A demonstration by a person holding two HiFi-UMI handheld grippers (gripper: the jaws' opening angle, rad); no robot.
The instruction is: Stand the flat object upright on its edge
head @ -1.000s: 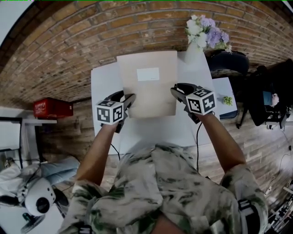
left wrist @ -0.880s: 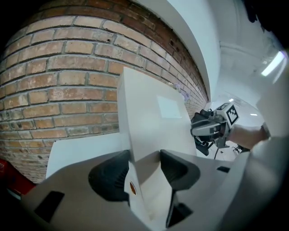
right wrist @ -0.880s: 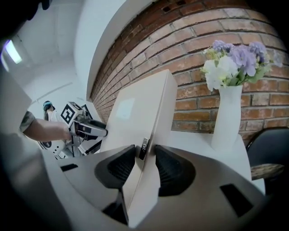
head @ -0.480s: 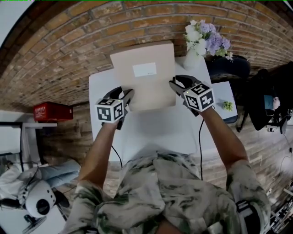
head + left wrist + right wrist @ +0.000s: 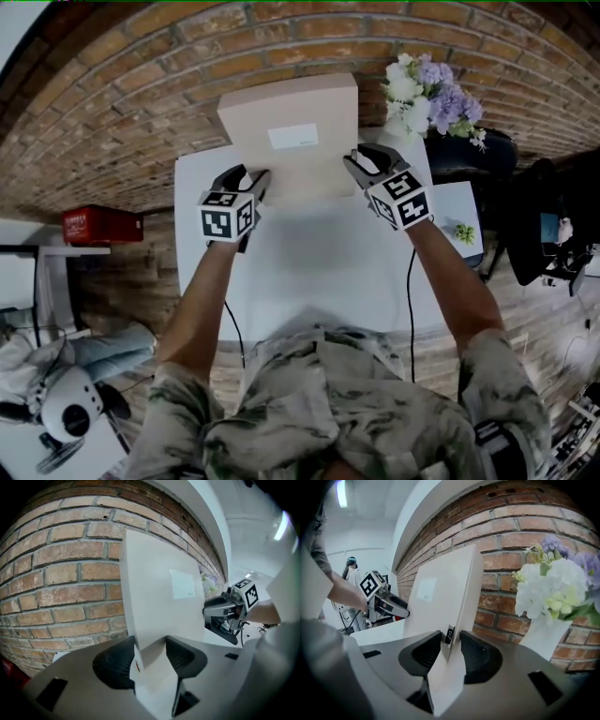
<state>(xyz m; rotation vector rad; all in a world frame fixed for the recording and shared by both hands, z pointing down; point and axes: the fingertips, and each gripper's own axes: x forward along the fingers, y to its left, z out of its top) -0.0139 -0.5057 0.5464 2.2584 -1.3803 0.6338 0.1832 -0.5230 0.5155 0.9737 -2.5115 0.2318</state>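
Observation:
A flat beige box (image 5: 291, 141) with a white label is held up between both grippers over the far part of the white table (image 5: 300, 272), close to the brick wall. It stands steeply, label side facing me. My left gripper (image 5: 255, 180) is shut on its left edge, and in the left gripper view the box (image 5: 159, 602) fills the gap between the left gripper's (image 5: 150, 656) pads. My right gripper (image 5: 356, 169) is shut on the right edge, where the box (image 5: 440, 592) is pinched by the right gripper (image 5: 450, 651). I cannot tell whether the lower edge touches the table.
A white vase of white and purple flowers (image 5: 427, 89) stands at the table's far right corner, just beside the box and the right gripper. A dark chair (image 5: 469, 141) and a small table with a green plant (image 5: 464, 232) are at right. A red case (image 5: 101, 225) lies on the floor at left.
Both grippers have carried the box away from me toward the brick wall and tipped it more upright. Both grips stay on its side edges.

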